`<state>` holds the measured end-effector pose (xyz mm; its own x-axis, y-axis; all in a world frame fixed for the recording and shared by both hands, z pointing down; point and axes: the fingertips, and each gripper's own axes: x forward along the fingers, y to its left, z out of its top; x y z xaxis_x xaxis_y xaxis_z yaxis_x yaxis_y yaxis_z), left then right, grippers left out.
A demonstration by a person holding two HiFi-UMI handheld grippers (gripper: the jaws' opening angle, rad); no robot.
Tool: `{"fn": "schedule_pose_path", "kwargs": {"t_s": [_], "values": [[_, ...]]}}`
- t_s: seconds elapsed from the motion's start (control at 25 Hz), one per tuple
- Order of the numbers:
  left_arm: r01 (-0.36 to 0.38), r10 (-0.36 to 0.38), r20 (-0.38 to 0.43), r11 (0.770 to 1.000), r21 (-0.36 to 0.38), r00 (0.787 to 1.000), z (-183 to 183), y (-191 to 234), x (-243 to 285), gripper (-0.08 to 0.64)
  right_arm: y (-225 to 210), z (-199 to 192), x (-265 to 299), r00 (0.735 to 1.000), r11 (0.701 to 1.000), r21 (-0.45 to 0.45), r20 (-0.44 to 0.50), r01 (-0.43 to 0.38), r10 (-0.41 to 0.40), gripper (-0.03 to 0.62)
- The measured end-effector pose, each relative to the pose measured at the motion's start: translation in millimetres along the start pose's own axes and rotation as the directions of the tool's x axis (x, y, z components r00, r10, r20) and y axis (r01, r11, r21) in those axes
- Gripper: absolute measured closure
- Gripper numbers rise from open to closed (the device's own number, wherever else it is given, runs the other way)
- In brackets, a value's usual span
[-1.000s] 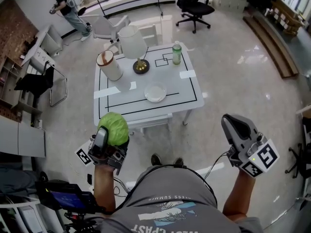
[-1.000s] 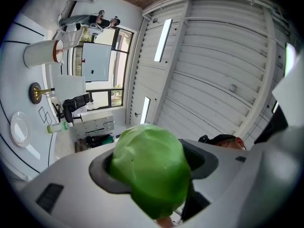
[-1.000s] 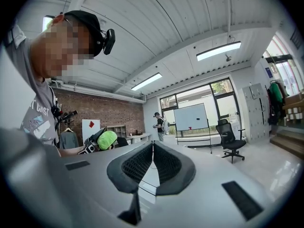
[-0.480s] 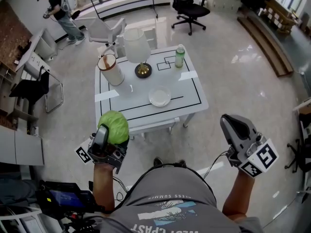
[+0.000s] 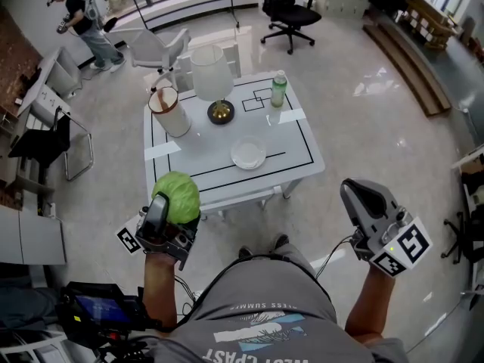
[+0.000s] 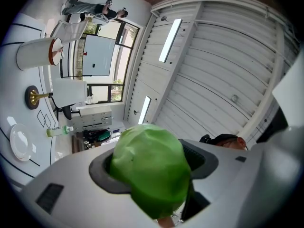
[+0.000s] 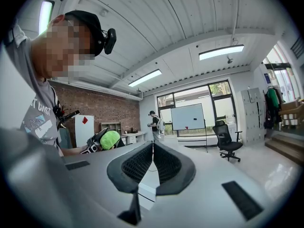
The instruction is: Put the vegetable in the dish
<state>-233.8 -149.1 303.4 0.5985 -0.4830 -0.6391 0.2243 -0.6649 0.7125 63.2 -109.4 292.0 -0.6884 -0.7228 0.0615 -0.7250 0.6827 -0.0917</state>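
A round green cabbage [image 5: 176,197] sits between the jaws of my left gripper [image 5: 168,206], which is shut on it and held short of the white table [image 5: 291,138]. In the left gripper view the cabbage [image 6: 151,167] fills the space between the dark pads. The white dish [image 5: 248,153] lies empty near the table's middle, also seen small at the left in the left gripper view [image 6: 20,142]. My right gripper [image 5: 361,200] hangs to the right of the table, its jaws shut together with nothing between them [image 7: 152,163].
On the table stand a white lamp [image 5: 211,74] on a brass base, a white cylinder [image 5: 169,111] lying tilted and a green bottle [image 5: 278,89]. Chairs [image 5: 287,10] and another person [image 5: 80,17] are on the floor beyond. Black lines are taped on the tabletop.
The table and its objects have drifted slightly nearer and lower in the head view as I step toward it. Both grippers keep their hold and pose.
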Motion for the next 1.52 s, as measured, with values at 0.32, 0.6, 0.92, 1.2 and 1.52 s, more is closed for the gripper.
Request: {"fn": "schedule_pose_path", "kwargs": {"t_s": [0.32,0.6,0.92,1.2,1.52], "values": [[-0.040,0.040,0.009,0.999,0.010,0.999,-3,24,25,0.250,-41,3,10,1.000,1.000,0.024,0.006,-0.021,0.021,0.583],[-0.055,0.053,0.041,0.998,0.032,0.998,-7,46,51,0.250,-81,6,21,0.998,0.997,0.028,0.006,-0.067,0.067,0.583],[-0.080,0.076,0.069,0.995,0.064,0.995,-22,71,72,0.250,-124,0,23,0.993,0.993,0.030,0.010,-0.117,0.117,0.583],[-0.098,0.091,0.089,0.992,0.079,0.992,-32,82,86,0.250,-148,-2,18,0.990,0.990,0.035,0.011,-0.139,0.139,0.583],[-0.121,0.116,0.080,0.991,0.065,0.990,-28,96,89,0.250,-161,-11,24,0.992,0.990,0.061,-0.001,-0.125,0.126,0.583]]}}
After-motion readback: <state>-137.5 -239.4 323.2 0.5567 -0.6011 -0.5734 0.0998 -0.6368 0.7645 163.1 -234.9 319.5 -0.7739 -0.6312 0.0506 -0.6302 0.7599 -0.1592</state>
